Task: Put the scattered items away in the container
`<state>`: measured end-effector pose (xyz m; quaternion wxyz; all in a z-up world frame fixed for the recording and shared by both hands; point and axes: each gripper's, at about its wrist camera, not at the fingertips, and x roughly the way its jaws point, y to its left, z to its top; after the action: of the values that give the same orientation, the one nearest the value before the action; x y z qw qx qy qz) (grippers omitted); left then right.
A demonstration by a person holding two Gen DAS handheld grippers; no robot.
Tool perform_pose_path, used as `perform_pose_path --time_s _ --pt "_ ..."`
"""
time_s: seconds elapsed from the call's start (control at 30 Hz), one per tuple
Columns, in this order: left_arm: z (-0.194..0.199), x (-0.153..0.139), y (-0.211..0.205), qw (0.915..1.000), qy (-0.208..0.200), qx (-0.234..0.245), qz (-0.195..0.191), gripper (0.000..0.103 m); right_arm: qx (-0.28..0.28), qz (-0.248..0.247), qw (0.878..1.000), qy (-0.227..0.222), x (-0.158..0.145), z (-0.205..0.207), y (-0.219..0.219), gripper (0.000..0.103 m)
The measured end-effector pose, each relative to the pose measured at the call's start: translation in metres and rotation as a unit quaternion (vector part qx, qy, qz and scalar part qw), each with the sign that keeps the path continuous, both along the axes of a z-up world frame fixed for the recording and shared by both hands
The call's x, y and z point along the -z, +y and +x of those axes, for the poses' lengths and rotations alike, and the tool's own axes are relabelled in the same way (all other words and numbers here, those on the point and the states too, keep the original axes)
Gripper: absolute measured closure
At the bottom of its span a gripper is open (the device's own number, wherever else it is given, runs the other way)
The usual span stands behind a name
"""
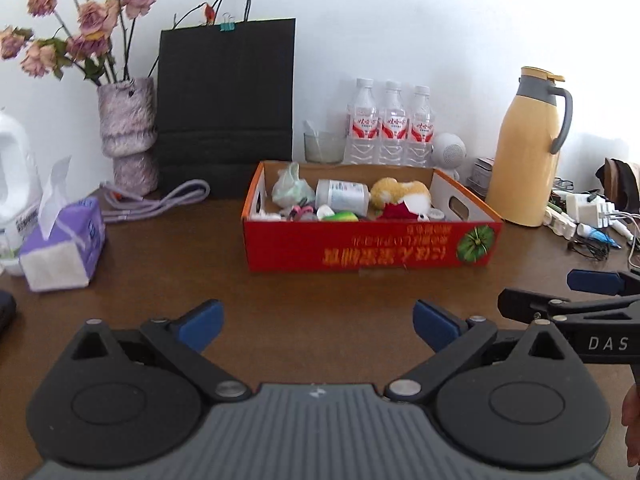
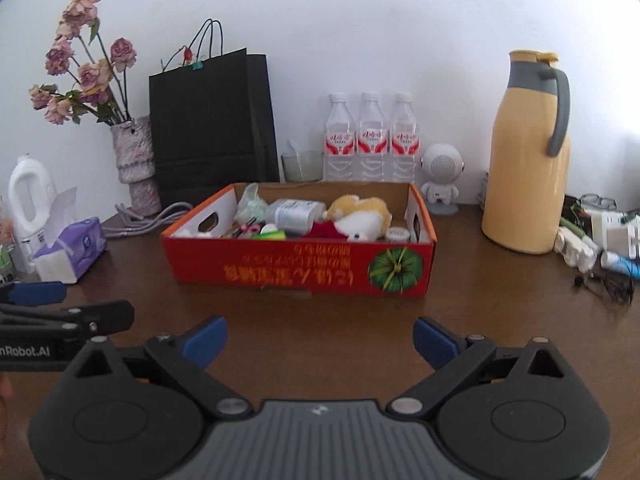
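The left gripper (image 1: 318,326) and the right gripper (image 2: 320,344) both hover over the brown table (image 1: 168,280) with their blue-padded fingers spread wide and nothing between them, each pointing at the red cardboard box (image 2: 298,266) near the middle of the table. Inside the box lie a plush toy (image 2: 360,212), a white bottle (image 2: 296,214) on its side, a pale green bag (image 2: 250,206) and several smaller items. A yellow thermos (image 2: 524,160) stands to the box's right, a purple tissue pack (image 2: 72,250) to its left.
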<state>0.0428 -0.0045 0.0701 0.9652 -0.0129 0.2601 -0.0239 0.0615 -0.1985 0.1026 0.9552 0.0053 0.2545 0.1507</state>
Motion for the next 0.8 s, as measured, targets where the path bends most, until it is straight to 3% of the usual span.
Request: perform_pose_path --time_s 0.1,0.2,0.37,0.53,0.8 --pt "-0.049 0.020 0.014 0.9995 0.023 -0.019 -0.013 0.000 -0.029 0.000 1.000 -0.005 0.015 -0.048 -0.011 0.003" --pt "-0.082 0.027 0.022 0.9987 0.039 -0.017 -0.026 0.000 -0.011 -0.031 0.999 -0.005 0.020 -0.085 -0.022 0.002" --pt "-0.102 0.032 0.025 0.9988 0.029 -0.040 -0.007 0.000 0.005 -0.028 0.999 0.022 0.029 -0.112 -0.030 0.000" --pt "-0.067 0.039 0.013 0.9987 0.043 -0.025 -0.006 0.000 0.003 -0.024 0.999 0.046 0.037 -0.077 -0.020 0.000" --pt "0.012 0.059 0.004 0.9945 0.098 -0.037 -0.005 0.000 0.007 -0.034 0.997 0.064 0.047 0.002 0.006 0.000"
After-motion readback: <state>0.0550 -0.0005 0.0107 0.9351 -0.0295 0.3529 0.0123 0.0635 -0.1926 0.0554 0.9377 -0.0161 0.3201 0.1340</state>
